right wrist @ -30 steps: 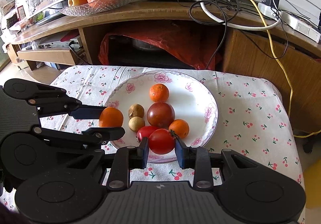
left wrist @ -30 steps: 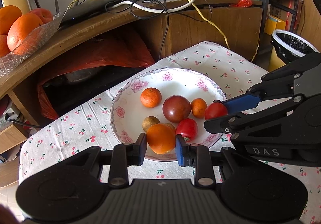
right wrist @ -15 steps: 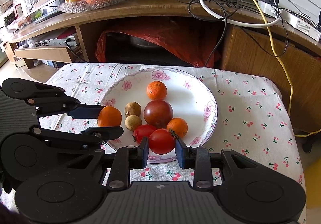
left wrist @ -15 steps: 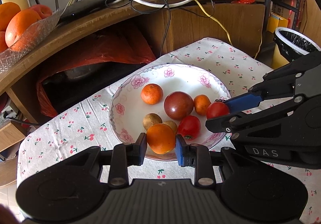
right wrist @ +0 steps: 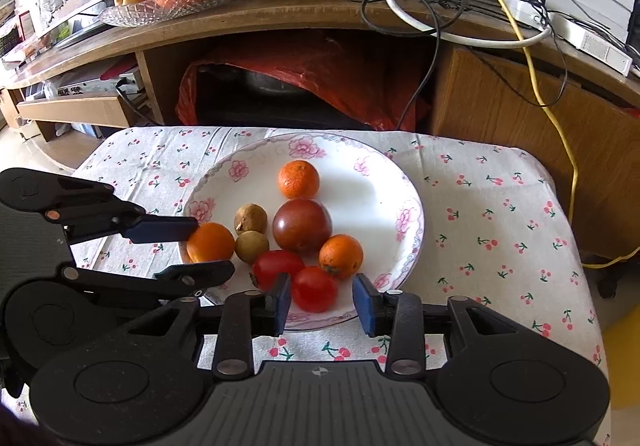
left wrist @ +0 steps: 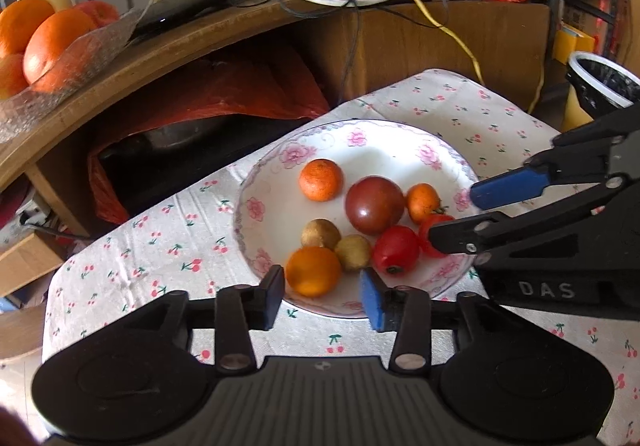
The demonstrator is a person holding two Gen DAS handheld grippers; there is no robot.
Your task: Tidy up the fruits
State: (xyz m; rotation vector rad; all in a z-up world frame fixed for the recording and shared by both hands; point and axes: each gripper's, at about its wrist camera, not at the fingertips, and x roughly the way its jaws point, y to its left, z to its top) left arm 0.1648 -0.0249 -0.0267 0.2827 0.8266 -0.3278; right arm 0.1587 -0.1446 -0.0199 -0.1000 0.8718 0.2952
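Your left hand-held gripper (left wrist: 323, 296) is opening: its jaws stand a little apart around the orange (left wrist: 313, 271) at the near rim of the flowered plate (left wrist: 384, 150), and the pads no more press on it. Your right hand-held gripper (right wrist: 319, 302) is opening too, with the small red tomato (right wrist: 314, 288) between its jaws but free of them. Both fruits rest in the plate, which stands on the counter with the cherry cloth (right wrist: 500, 214). Beside them lie a dark tomato (right wrist: 302, 224), two small oranges, two brown fruits and another red tomato
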